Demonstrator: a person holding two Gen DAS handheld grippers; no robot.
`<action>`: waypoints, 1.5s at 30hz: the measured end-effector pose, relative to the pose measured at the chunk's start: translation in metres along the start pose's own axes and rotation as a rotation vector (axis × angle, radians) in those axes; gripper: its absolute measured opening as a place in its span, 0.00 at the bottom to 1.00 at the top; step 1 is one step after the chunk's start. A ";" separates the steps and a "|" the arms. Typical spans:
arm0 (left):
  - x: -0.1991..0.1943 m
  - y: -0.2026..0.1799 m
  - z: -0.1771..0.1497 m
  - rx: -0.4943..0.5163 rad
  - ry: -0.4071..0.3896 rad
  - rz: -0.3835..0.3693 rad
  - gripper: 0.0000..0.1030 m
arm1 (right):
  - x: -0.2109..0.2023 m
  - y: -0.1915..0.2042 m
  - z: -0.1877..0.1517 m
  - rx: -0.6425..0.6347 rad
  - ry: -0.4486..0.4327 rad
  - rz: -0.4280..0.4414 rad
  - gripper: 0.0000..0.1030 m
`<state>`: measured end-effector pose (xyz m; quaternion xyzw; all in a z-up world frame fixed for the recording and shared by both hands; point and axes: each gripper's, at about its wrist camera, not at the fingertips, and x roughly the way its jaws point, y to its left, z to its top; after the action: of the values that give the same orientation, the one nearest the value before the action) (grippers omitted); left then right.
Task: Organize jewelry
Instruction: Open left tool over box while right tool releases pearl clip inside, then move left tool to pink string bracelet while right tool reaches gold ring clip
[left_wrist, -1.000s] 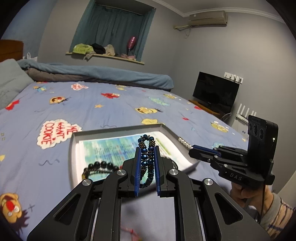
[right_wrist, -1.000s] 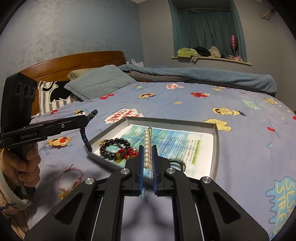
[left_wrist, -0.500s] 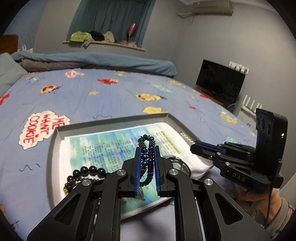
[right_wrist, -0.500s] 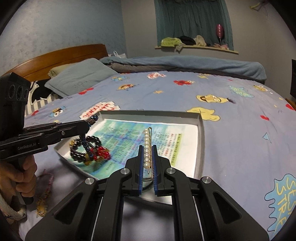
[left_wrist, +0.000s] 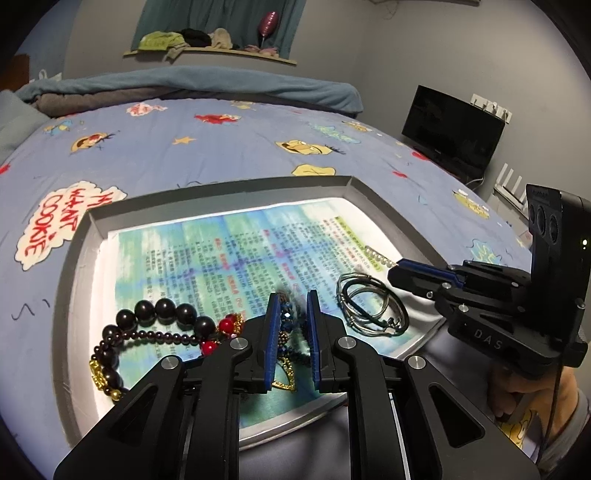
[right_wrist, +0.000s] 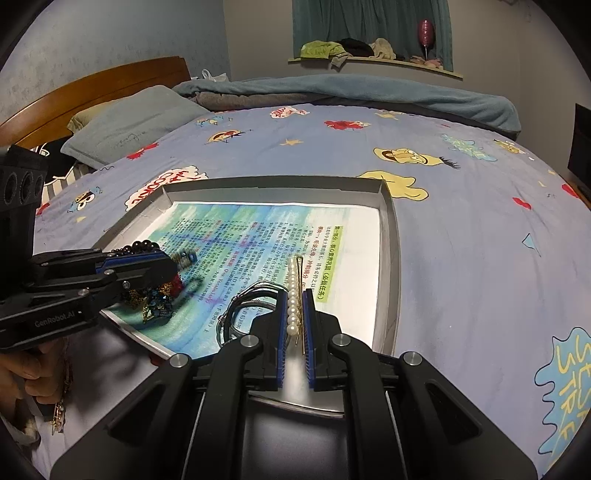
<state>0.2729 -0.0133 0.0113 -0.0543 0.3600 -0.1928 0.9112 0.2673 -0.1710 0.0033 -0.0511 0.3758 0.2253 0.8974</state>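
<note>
Now both fingers hold jewelry over the tray (left_wrist: 354, 186) — left fingers (left_wrist: 291, 325) pinch a blue beaded bracelet (left_wrist: 286, 314), right fingers (right_wrist: 295, 314) a pearl hairpin (right_wrist: 294, 291) lengthwise — tray liner directly beneath.

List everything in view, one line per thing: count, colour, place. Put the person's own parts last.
tray: one, grey, on the bed, lined with a printed sheet
blue bead bracelet: one, dark blue, between the left gripper's fingers, over the tray
pearl hair pin: one, white and gold, between the right gripper's fingers
black bead bracelet: one, black, red and gold, tray's left part
wire bangles: several, silver, tray's right part
bed sheet: one, blue, cartoon print
television: one, black, by the wall
left gripper: black, blue fingers
right gripper: black, blue fingers
</note>
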 end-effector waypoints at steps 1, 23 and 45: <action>0.000 0.000 0.000 0.000 0.000 0.001 0.17 | 0.000 0.001 0.000 -0.002 -0.001 -0.001 0.09; -0.048 -0.006 -0.003 0.005 -0.125 0.016 0.63 | -0.043 0.010 -0.010 0.001 -0.168 0.053 0.35; -0.103 -0.001 -0.046 0.030 -0.181 0.140 0.77 | -0.061 0.053 -0.021 -0.081 -0.198 0.107 0.42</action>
<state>0.1729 0.0278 0.0434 -0.0323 0.2764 -0.1285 0.9519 0.1927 -0.1510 0.0351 -0.0447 0.2780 0.2919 0.9141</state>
